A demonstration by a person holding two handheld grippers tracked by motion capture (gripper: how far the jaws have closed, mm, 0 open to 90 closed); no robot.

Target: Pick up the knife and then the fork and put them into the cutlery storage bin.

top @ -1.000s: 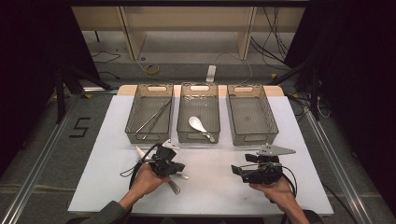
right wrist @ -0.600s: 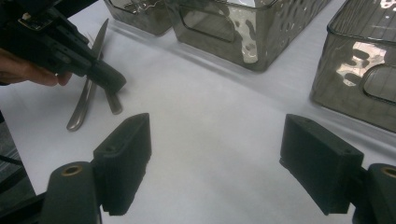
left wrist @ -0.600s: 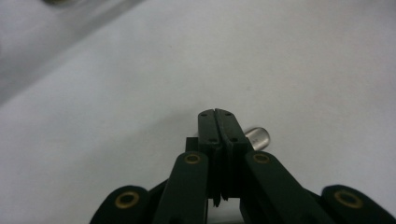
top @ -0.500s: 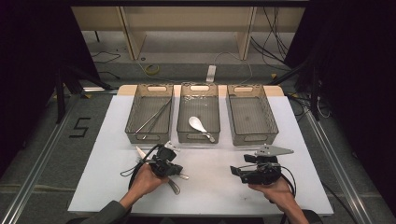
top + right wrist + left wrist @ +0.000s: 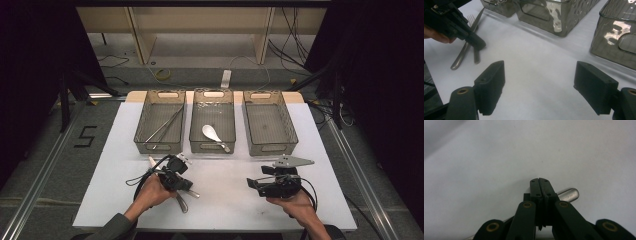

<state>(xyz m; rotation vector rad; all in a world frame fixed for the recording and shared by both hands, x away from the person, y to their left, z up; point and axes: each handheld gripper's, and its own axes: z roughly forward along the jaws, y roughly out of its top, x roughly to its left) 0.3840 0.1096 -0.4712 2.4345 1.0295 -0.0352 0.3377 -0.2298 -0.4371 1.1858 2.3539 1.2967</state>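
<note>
A metal fork [image 5: 461, 53] and knife [image 5: 476, 53] lie crossed on the white table [image 5: 225, 210] at the front left. My left gripper [image 5: 186, 186] points down at them with its jaws shut, pads pressed together [image 5: 540, 181]. The rounded end of a metal handle [image 5: 570, 194] shows on the table just behind the tips, which stand on or just over the cutlery. I see that gripper's tip [image 5: 479, 44] over the two handles in the right gripper view too. My right gripper [image 5: 256, 177] is held low at the front right, open with nothing between its fingers [image 5: 539, 75].
Three clear bins stand in a row at the back. The left bin [image 5: 150, 149] holds thin metal utensils [image 5: 165, 127], the middle bin [image 5: 212, 148] a white spoon [image 5: 212, 134], and the right bin [image 5: 270, 125] nothing. White table surface stretches between the two grippers.
</note>
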